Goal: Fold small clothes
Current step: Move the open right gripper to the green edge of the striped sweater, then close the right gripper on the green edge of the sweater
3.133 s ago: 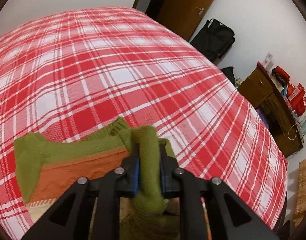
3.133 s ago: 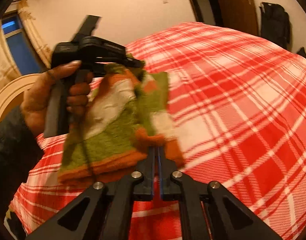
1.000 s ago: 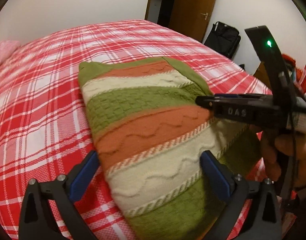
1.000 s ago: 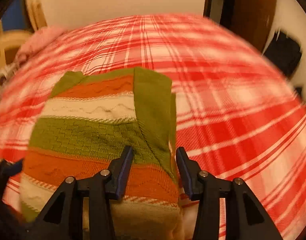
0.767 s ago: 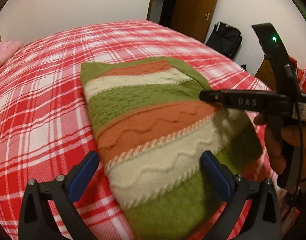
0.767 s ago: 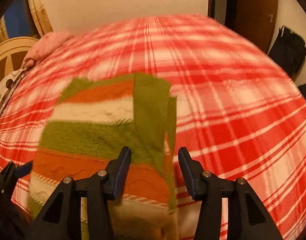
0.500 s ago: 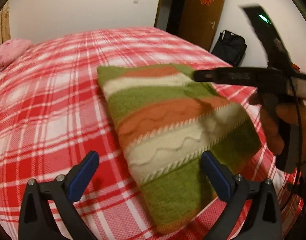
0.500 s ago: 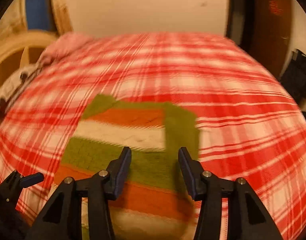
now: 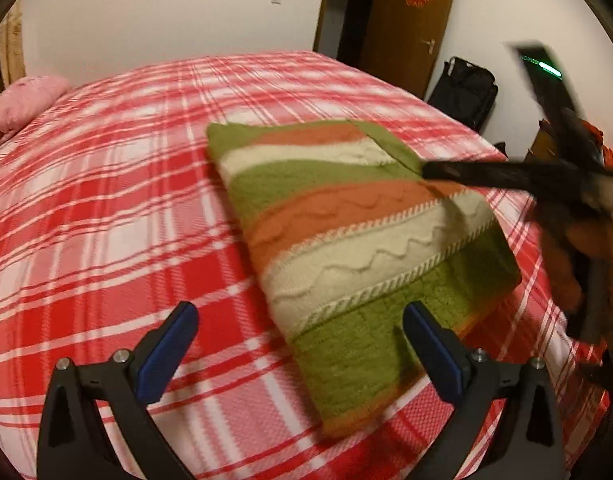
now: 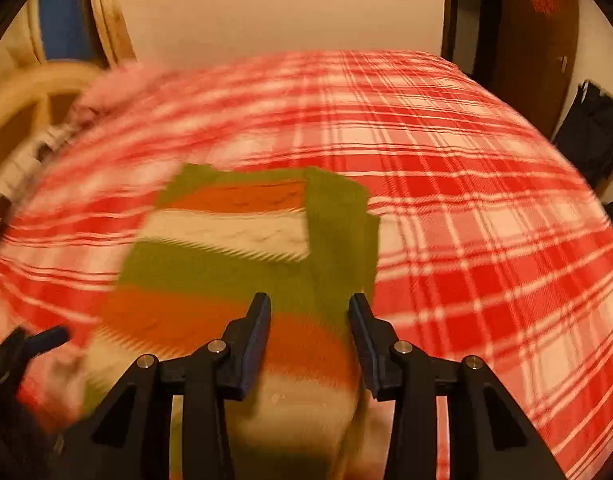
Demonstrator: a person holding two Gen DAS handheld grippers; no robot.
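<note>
Striped sweater [image 9: 346, 232] folded, lying flat on bed w/ red plaid cover [image 9: 106, 208]; green/orange/cream bands, one green strip folded over along its right edge. Left gripper [image 9: 300, 340] above the near-left corner of sweater, jaws wide, nothing between them. Right gripper [image 10: 309, 320] over sweater's near end, jaws apart, empty; in left view its black body reaches in from the right, person's hand [image 9: 586, 248] on the handle, blurred. Pink pillow [image 9: 22, 104] at far left of bed. Brown door [image 9: 406, 24] and black bag [image 9: 466, 92] by wall beyond bed.
</note>
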